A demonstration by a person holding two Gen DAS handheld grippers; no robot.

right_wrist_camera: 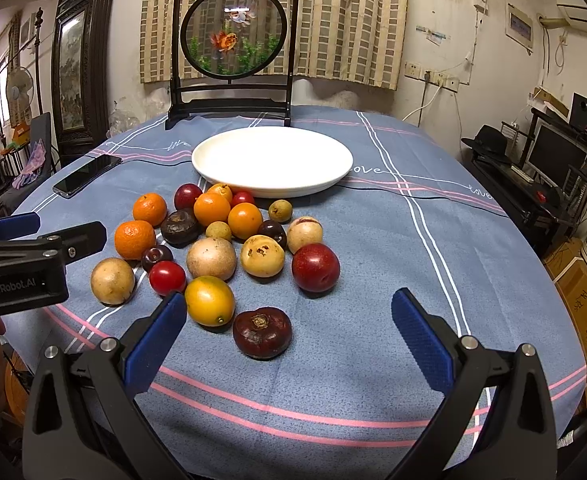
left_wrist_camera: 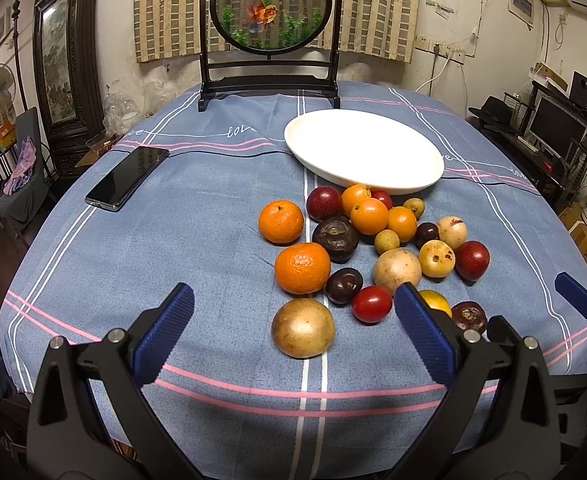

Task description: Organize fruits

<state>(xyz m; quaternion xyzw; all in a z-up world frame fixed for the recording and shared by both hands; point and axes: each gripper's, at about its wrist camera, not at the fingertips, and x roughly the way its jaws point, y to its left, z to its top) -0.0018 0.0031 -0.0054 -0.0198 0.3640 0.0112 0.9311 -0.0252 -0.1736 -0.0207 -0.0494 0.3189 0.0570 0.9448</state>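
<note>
Left wrist view showed the left gripper (left_wrist_camera: pixel 293 320) spread wide above the tablecloth (left_wrist_camera: pixel 173 240), holding nothing. The right gripper (right_wrist_camera: pixel 289 324) also gaped empty. The fruits (right_wrist_camera: pixel 213 248) lay clustered on the cloth just before the bare white plate (right_wrist_camera: pixel 271 160); a phone (left_wrist_camera: pixel 127 178) lay apart.

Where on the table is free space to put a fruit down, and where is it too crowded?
The white plate is bare. The blue cloth right of the fruit pile is free, as is the stretch between the phone and the pile. Between the plate's near rim and the pile's near edge, fruits touch; no gap there.
</note>
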